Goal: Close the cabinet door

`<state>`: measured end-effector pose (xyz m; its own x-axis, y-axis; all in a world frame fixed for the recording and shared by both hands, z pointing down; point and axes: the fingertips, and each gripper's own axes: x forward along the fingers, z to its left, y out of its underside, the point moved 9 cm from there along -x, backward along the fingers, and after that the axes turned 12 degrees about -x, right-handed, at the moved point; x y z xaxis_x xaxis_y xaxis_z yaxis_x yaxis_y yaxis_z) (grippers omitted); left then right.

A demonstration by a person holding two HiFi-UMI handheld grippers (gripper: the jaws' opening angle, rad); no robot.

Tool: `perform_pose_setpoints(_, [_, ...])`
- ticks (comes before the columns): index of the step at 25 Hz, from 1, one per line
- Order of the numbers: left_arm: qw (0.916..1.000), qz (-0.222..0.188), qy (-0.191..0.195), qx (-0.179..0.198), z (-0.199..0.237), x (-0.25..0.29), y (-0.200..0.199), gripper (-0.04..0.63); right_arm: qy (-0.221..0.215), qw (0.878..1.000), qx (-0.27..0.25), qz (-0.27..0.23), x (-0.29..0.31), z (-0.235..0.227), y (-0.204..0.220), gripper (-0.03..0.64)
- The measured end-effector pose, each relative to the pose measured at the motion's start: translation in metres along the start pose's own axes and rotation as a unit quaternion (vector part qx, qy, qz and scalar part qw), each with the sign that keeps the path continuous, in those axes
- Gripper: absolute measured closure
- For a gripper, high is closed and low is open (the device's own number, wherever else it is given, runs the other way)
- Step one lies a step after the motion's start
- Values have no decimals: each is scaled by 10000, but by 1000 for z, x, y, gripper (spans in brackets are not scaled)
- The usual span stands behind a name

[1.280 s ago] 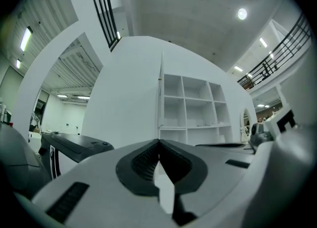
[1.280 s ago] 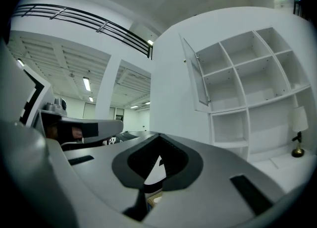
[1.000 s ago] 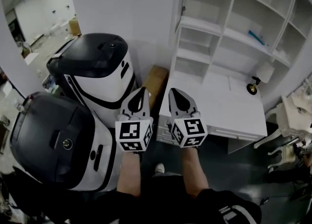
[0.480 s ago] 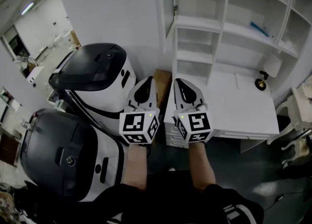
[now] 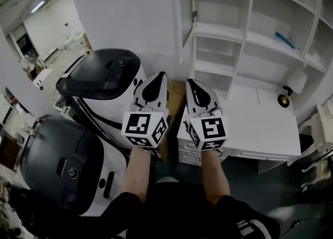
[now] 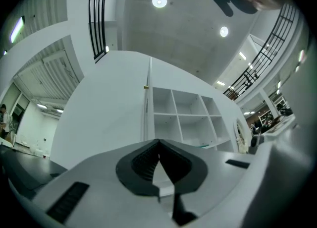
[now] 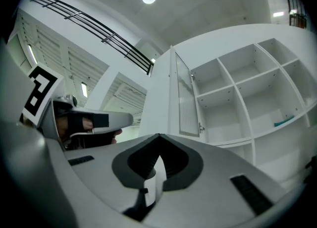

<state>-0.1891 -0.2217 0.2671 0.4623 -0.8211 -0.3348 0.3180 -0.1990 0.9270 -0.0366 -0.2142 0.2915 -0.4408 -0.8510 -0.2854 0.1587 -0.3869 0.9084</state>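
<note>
cabinet door (image 7: 187, 98), a tall narrow white panel with a ribbed insert and a small latch, stands swung open ahead of and above your right claw (image 5: 192, 83), and edge-on beyond your left claw (image 5: 160, 78). both claws are pinched fully together with nothing in them. right of the door, the white open-fronted shelf cabinet (image 5: 250, 30) has a small teal object (image 5: 284, 39) in one compartment. two white bins with black lids down (image 5: 106, 74) sit left of your left claw.
</note>
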Motion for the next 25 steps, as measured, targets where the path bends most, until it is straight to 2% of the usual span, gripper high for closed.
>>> perform_pose_setpoints(3, [10000, 70, 9, 43, 12, 9, -8, 583, -89, 9994, -130, -309, 11, 0, -14, 606])
perform_pose_setpoints(7, [9996, -109, 136, 233, 22, 26, -31, 583, -80, 9981, -429, -441, 34, -4, -32, 606])
perform_pose_setpoints(10, [9990, -233, 222, 316, 25, 42, -48, 583, -80, 9947, -834, -599, 51, -6, -46, 606])
perform_pose_setpoints(14, [9957, -446, 317, 744, 19, 58, -77, 583, 7, 9908, -1165, -689, 64, -14, -60, 606])
perform_pose_setpoints(18, [9929, -770, 192, 890, 29, 81, -96, 583, 75, 9863, -1506, -662, 80, -20, -67, 606])
perform_pose_setpoints(25, [9866, -797, 351, 1382, 41, 121, -125, 581, 272, 9788, -1865, -798, 99, -28, -81, 606])
